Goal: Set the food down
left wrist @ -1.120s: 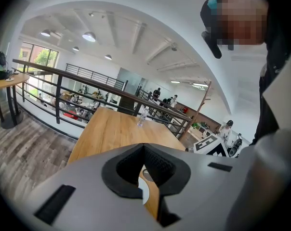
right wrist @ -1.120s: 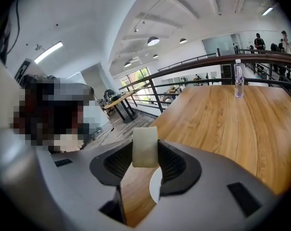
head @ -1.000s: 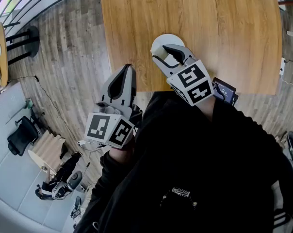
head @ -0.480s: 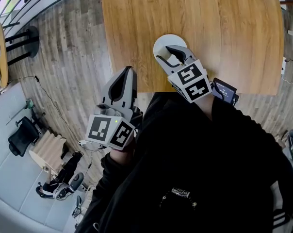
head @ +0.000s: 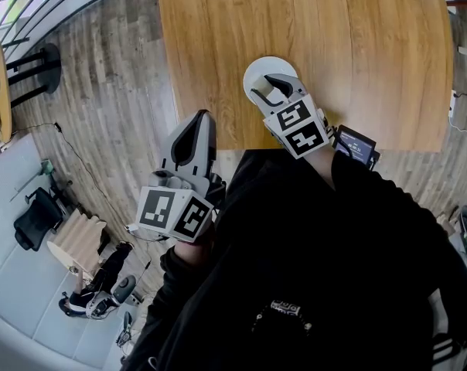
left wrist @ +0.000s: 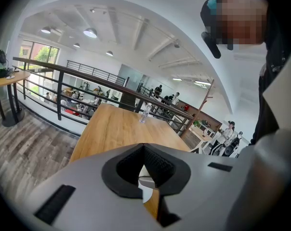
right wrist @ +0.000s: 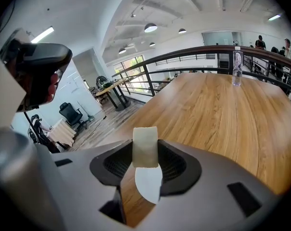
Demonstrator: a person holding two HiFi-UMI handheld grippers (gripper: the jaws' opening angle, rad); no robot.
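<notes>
Wooden table [head: 334, 37], white plate [head: 255, 73] near its front edge, clear bottle [right wrist: 237, 69] upright at its far end

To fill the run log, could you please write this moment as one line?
right claw: grips pale food block above white plate | left claw: shut, empty | status: not released

Table [head: 349, 45] varnished wood, visible grain; plate [head: 255, 71] smooth white; food [right wrist: 145, 147] pale, matt.

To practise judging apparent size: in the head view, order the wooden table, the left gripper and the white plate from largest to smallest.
1. wooden table
2. left gripper, though it is nearer the camera, which enlarges it
3. white plate, partly covered
</notes>
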